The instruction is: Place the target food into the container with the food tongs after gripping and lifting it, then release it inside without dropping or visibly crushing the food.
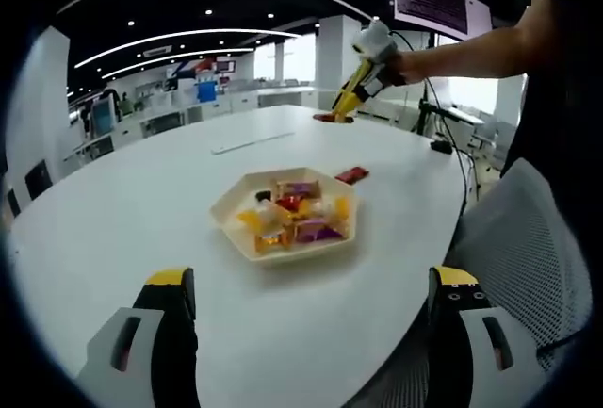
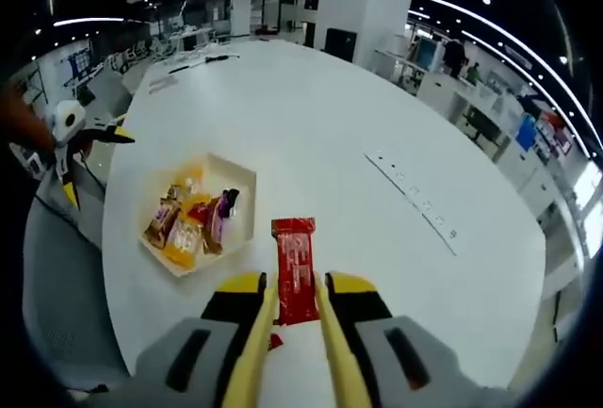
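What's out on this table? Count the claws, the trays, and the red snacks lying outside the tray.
Claws: 2, left claw and right claw
Trays: 1, the tray of mixed snacks
Red snacks outside it: 2, a red bar between the right claw's jaws and a red packet beside the tray
Total: 5

- No text, brand or number can be read in either view.
- The red snack wrapper (image 2: 294, 271) carries pale print, too small to make out.
- The wall screen (image 1: 431, 1) shows rows of light text, too blurred to read.
- The wrappers in the tray (image 1: 283, 238) show no legible lettering.
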